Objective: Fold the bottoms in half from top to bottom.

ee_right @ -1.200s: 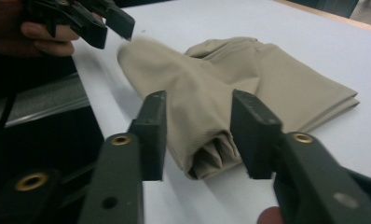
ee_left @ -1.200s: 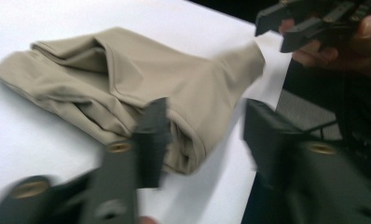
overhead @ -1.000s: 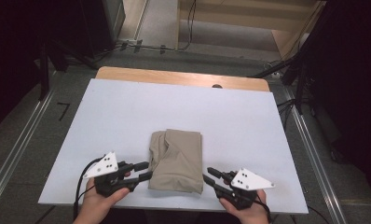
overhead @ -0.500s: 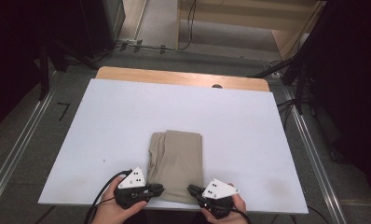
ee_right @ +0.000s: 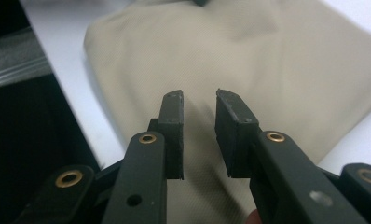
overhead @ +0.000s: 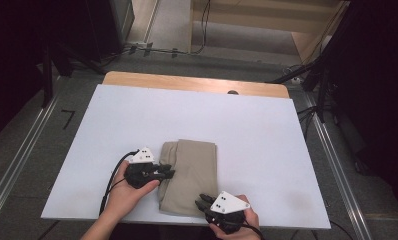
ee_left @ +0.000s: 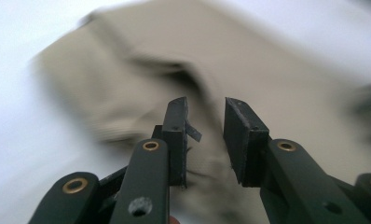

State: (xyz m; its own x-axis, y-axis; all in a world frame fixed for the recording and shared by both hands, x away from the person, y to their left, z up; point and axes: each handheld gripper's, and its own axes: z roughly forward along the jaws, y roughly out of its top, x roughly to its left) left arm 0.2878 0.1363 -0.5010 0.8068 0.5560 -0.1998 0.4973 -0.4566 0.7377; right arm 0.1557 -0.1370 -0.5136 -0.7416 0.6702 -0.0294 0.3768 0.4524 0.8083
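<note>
beige folded cloth point(overhead: 189, 175) lay at six o'clock on the white desk point(overhead: 267, 130). both tongs, left point(overhead: 167, 173) and right point(overhead: 203, 202), had just reopened slightly over it, gripping nothing; since a second ago they'd closed in on its edges, likely about to pinch.

Folded cloth point(ee_left: 141, 70) motion-blurred in left gripper view — far edge unreadable.
</note>
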